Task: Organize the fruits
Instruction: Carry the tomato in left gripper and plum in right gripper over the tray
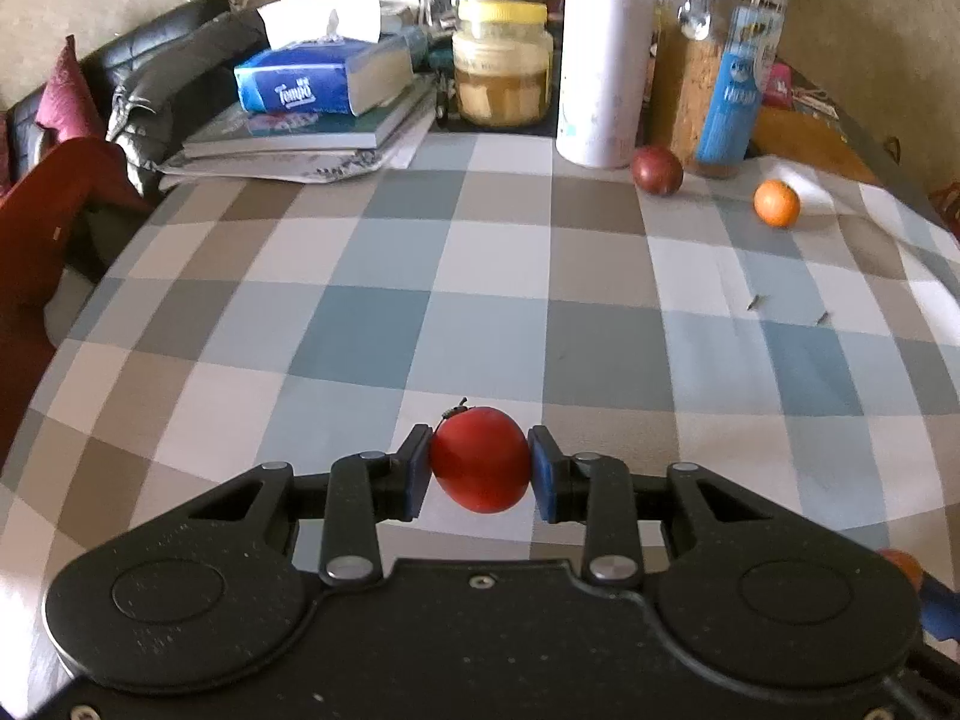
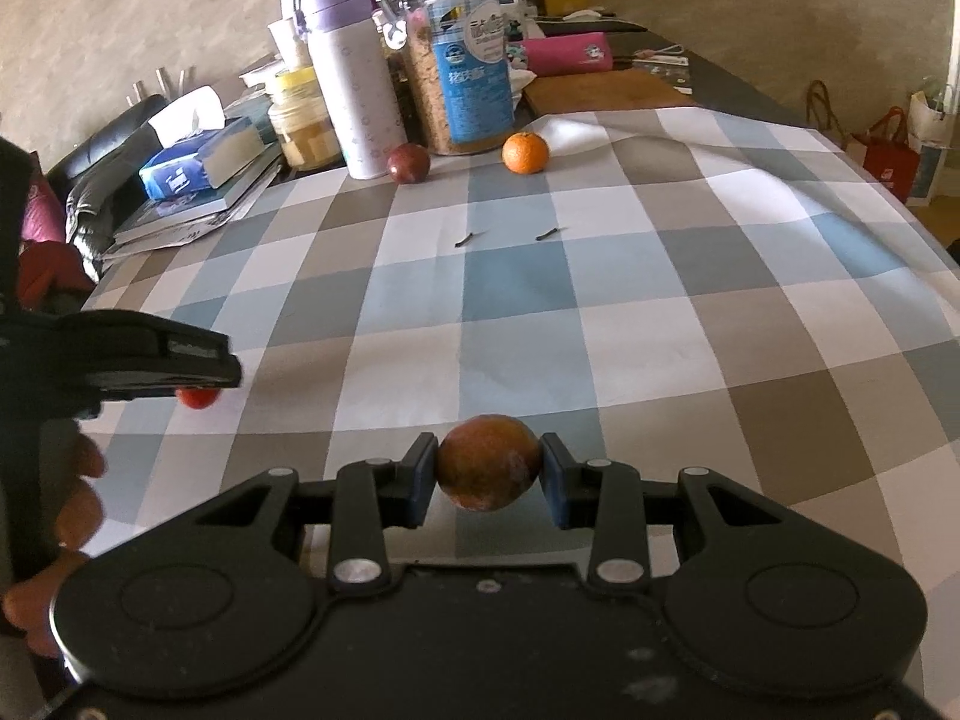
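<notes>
Left tongs [image 1: 480, 461] clamped on red tomato [image 1: 480, 459], right tongs [image 2: 489, 464] clamped on brownish-orange fruit [image 2: 489, 462]

Soft daylight fills both views, bright enough for clear colours though a little washed out. The checked blue, grey and white cloth on the worktop [image 1: 480, 276] looks palest at its far right in the left wrist view, where a glare patch sits beside the small round orange fruit [image 1: 776, 202]. Shadows are faint and soft-edged. Strong fisheye distortion bows the cloth's squares and darkens the picture corners. The black plastic tool body [image 2: 480, 630] at the bottom of each view is slightly soft, and the far clutter, such as the tall clear glass jar with a blue label [image 2: 459, 60], is mildly blurred
</notes>
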`<state>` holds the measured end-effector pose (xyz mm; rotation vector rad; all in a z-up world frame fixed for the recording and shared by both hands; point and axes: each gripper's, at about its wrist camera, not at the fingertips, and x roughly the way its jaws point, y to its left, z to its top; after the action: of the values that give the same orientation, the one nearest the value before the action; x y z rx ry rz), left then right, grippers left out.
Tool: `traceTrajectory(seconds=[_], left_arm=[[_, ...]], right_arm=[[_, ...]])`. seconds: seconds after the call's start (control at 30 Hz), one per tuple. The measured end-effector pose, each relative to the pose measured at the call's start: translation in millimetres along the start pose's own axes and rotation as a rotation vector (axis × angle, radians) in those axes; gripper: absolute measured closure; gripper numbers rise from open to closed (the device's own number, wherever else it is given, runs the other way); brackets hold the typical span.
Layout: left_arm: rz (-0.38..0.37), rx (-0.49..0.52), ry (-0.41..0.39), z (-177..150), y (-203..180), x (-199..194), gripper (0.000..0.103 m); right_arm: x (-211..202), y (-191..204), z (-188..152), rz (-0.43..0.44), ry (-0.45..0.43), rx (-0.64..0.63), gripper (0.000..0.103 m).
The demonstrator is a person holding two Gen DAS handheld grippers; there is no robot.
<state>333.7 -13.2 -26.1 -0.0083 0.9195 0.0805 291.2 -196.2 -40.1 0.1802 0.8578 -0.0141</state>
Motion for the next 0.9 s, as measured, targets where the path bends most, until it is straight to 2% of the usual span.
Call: traceTrajectory(seconds=[0.13, 0.47, 0.9], left_arm=[[0.014, 0.01, -0.01, -5, -6, -14, 0.06], [-0.007, 0.026, -0.032, -36, -7, -58, 0.06], [-0.074, 0.003, -0.089, -91, 24, -128, 0.06]], right_arm=[[1, 0, 0, -0.017, -0.001, 0.0, 0.066], [3, 4, -3, -0.024, 0.001, -0.012, 0.066], [5, 9, -6, -0.024, -0.003, -0.035, 0.066]])
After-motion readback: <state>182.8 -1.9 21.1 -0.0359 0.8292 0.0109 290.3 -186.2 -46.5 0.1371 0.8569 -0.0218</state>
